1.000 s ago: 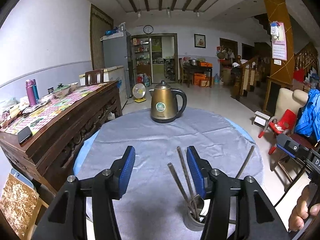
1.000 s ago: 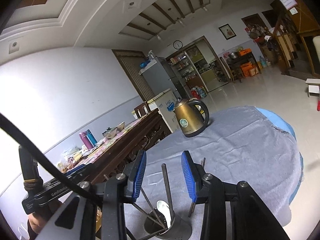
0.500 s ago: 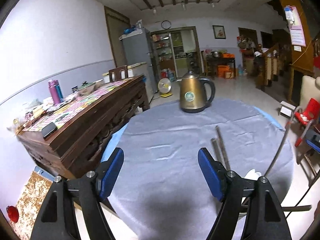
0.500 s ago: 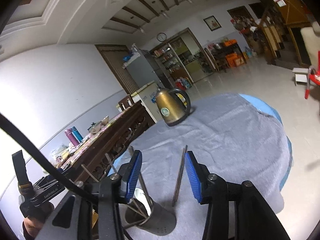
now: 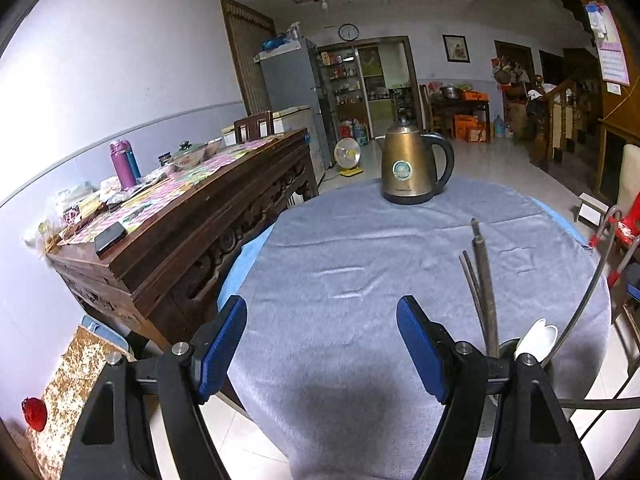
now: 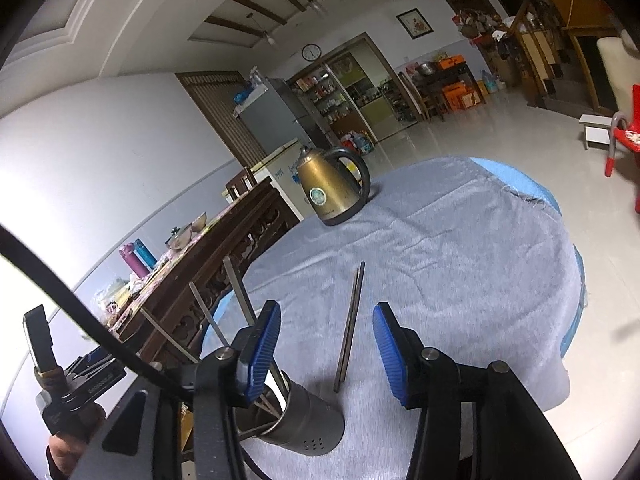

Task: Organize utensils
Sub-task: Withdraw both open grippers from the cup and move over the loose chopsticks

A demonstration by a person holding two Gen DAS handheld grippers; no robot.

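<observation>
A metal utensil holder (image 6: 308, 424) stands on the grey-clothed round table (image 6: 460, 248), with several chopsticks (image 6: 238, 294) leaning out of it. A loose pair of chopsticks (image 6: 351, 322) lies flat on the cloth. My right gripper (image 6: 326, 354) hovers just above it; its jaws are opening, the pair lies between them in the view, and neither pad touches it. In the left wrist view the holder (image 5: 505, 349) peeks out behind the right finger, holding chopsticks (image 5: 485, 280) and a white spoon (image 5: 538, 338). My left gripper (image 5: 320, 344) is wide open over bare cloth.
A bronze electric kettle (image 5: 412, 164) stands at the far side of the table. A dark carved wooden sideboard (image 5: 180, 220), loaded with bottles and dishes, runs close along the left. A red chair (image 5: 624, 228) sits right of the table. A hand (image 6: 68, 448) holds the left gripper.
Both grippers have sunk and tipped down toward the table, and both jaws have spread wider. The holder has slid to the right of the left view and to the lower left of the right view.
</observation>
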